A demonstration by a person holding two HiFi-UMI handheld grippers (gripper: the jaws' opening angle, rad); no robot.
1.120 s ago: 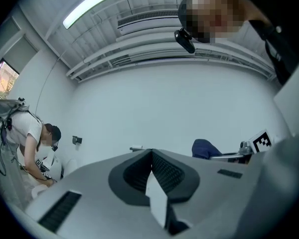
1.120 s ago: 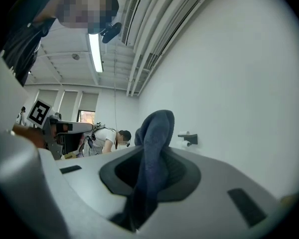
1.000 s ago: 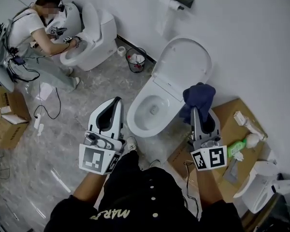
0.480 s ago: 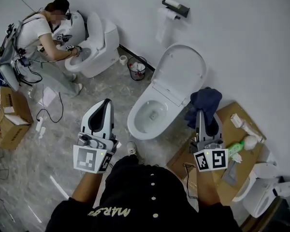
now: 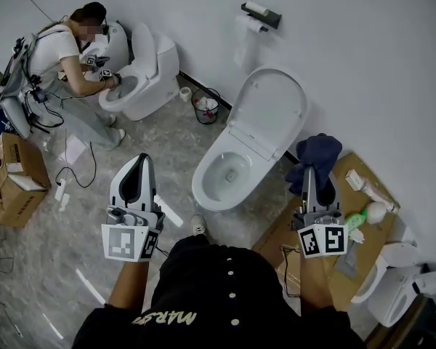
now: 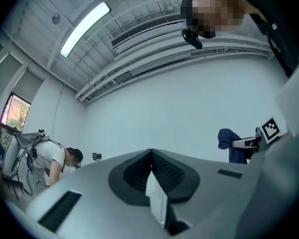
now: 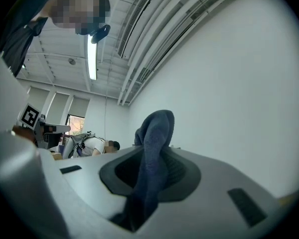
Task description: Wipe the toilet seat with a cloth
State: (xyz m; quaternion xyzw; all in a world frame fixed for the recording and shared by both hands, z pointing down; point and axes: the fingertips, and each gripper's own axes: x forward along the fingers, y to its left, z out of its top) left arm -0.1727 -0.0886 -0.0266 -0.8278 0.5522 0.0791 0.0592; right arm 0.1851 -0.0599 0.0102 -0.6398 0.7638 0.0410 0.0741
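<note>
A white toilet (image 5: 203, 187) stands in the middle of the head view, its lid (image 5: 272, 107) raised against the wall and the seat rim bare. My right gripper (image 5: 314, 173) is shut on a dark blue cloth (image 5: 320, 155), held upward to the right of the bowl, apart from it. In the right gripper view the cloth (image 7: 154, 133) rises from between the jaws of the right gripper (image 7: 157, 151). My left gripper (image 5: 136, 167) hangs over the floor left of the bowl. In the left gripper view the left gripper (image 6: 151, 152) is shut with nothing held.
Another person (image 5: 58, 49) bends over a second toilet (image 5: 149, 71) at the back left. A small bin (image 5: 206, 106) stands by the wall. Flattened cardboard (image 5: 360, 169) with a green bottle (image 5: 356, 222) lies right of the toilet. A cardboard box (image 5: 14, 184) and cables lie on the left floor.
Both grippers have drawn back from the bowl. The left one moved left and down; the right one shifted right with the cloth still in it.
</note>
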